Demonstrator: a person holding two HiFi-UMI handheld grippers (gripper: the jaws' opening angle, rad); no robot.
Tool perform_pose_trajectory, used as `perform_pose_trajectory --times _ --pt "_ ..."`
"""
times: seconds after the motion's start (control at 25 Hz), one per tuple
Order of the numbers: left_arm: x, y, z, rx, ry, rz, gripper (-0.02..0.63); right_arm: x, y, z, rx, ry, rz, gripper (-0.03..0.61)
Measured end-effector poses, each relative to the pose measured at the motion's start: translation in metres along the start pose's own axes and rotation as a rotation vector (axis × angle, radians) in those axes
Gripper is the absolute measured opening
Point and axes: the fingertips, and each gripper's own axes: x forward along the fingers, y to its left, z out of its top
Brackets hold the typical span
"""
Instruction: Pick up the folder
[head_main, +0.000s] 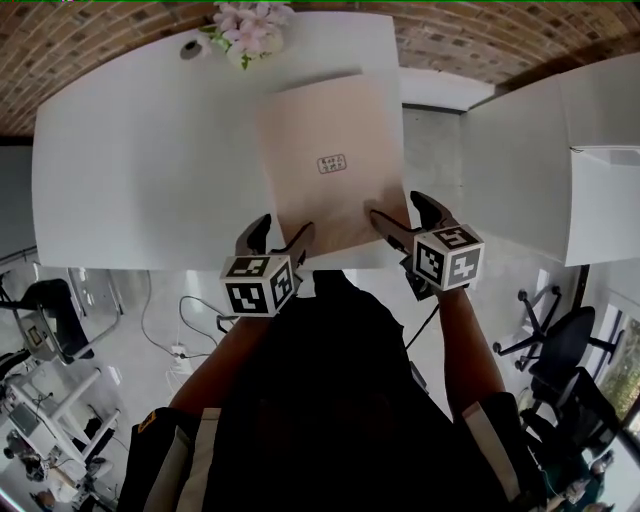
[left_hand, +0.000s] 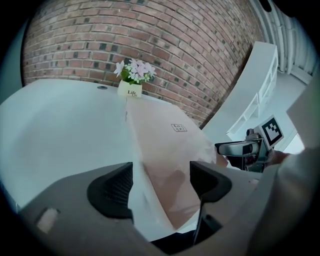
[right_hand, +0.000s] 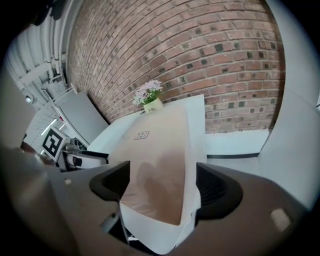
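A pale tan folder (head_main: 330, 165) with a small printed label lies flat on the white table (head_main: 150, 150), its near edge close to the table's front edge. My left gripper (head_main: 283, 228) hovers open at the folder's near left corner. In the left gripper view the folder (left_hand: 170, 150) runs up between the spread jaws of the left gripper (left_hand: 161, 182), and neither pad touches it. My right gripper (head_main: 398, 205) hovers open at the near right corner. In the right gripper view the folder (right_hand: 160, 150) lies between the wide jaws of the right gripper (right_hand: 162, 187), untouched.
A small pot of pink flowers (head_main: 245, 30) stands at the table's far edge, beside a round grommet (head_main: 190, 47). A second white table (head_main: 560, 160) stands to the right across a gap. Office chairs (head_main: 560, 350) and cables are on the floor below. A brick wall is behind.
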Motion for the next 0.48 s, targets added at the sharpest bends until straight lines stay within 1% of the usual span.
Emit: perform_pose_trajectory --times 0.16,0.48 --pt "0.007 -0.001 -0.006 0.008 0.021 -0.009 0.358 0.007 -0.001 -0.001 0.003 0.028 0.04 0.399" --pt "0.014 -0.003 -0.008 -0.015 0.034 -0.042 0.359 0.02 0.001 -0.015 0.035 0.09 0.113 0.408"
